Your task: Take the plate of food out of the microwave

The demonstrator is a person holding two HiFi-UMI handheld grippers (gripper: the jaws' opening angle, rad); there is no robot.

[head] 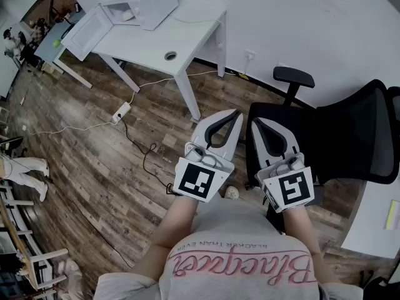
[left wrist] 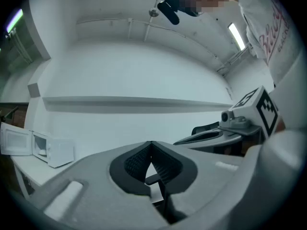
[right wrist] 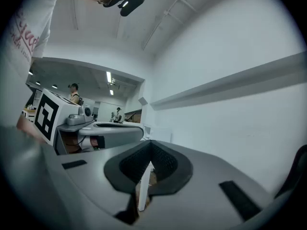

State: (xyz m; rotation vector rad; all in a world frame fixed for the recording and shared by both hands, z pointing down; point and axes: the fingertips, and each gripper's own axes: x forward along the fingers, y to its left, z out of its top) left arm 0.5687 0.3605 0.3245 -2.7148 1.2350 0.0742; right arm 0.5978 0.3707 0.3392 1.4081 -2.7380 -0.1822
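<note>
A white microwave [head: 139, 4] stands on the white table [head: 156, 45] at the far left, its door [head: 86, 31] swung open. The inside is too small to make out a plate. In the left gripper view the microwave [left wrist: 52, 150] shows low at the left with its door [left wrist: 14, 139] open. Both grippers are held close to the person's body, far from the table, side by side and empty. My left gripper [head: 235, 112] [left wrist: 151, 143] is shut with its tips touching. My right gripper [head: 254, 122] [right wrist: 151, 142] is shut too.
A black office chair [head: 353, 136] stands right beside the right gripper. A power strip [head: 121, 111] and cables lie on the wood floor between me and the table. The corner of another white desk [head: 375, 220] is at the lower right. A white wall runs behind the table.
</note>
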